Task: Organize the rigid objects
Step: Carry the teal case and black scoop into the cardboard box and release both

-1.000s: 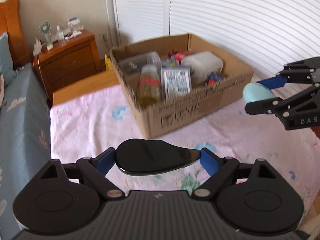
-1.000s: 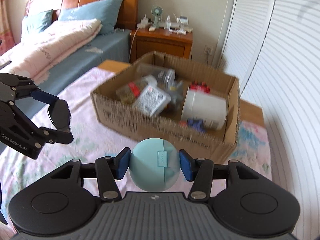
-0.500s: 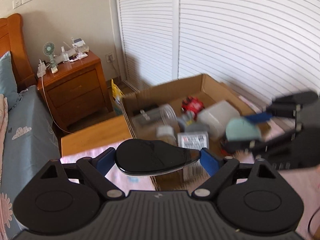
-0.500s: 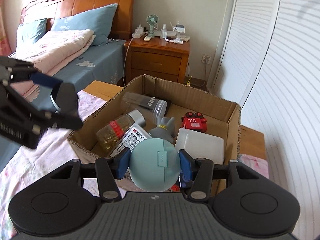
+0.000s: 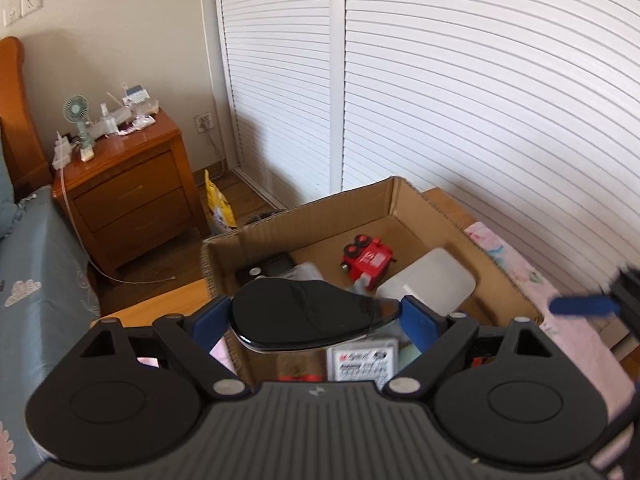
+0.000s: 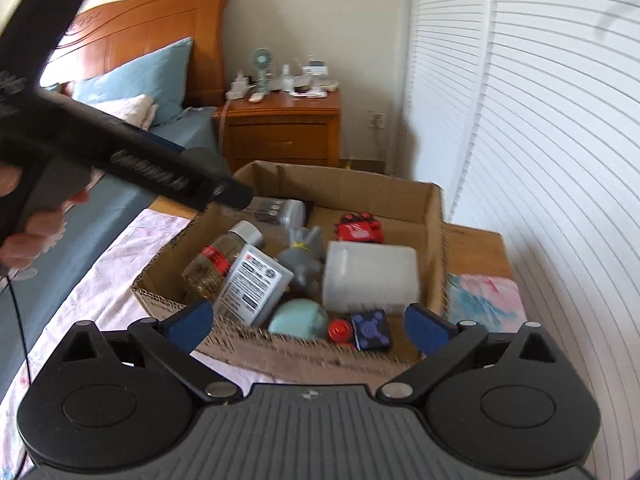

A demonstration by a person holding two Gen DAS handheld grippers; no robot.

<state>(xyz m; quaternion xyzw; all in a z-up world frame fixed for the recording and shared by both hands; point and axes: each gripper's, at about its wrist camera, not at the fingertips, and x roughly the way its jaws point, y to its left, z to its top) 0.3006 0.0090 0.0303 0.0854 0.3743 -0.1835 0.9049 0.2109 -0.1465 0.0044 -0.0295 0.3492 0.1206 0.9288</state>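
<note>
Your left tool (image 5: 316, 316) was clamped on the black case (image 5: 304, 314), its blue fingers (image 5: 210, 318) pinching the two narrow ends, and it hung over the near-left part of the box (image 5: 394, 196). Your right tool (image 6: 308, 322) stood wide open and empty at the near wall, with the teal ball (image 6: 298, 318) lying inside the box just beyond it, beside the white tub (image 6: 370, 278) and a labelled bottle (image 6: 252, 284).

The case looked hard, glossy and light, so I judge it slippery: an end-to-end pinch on a curved shell could let it twist or squirt out. A hold across the flatter middle would probably be safer. Being rigid, it should take a short drop well, though the shiny skin may scratch against the red toy (image 5: 366, 258) or the bottle. The box was crowded; the open floor toward its far wall seemed the easiest landing spot.
</note>
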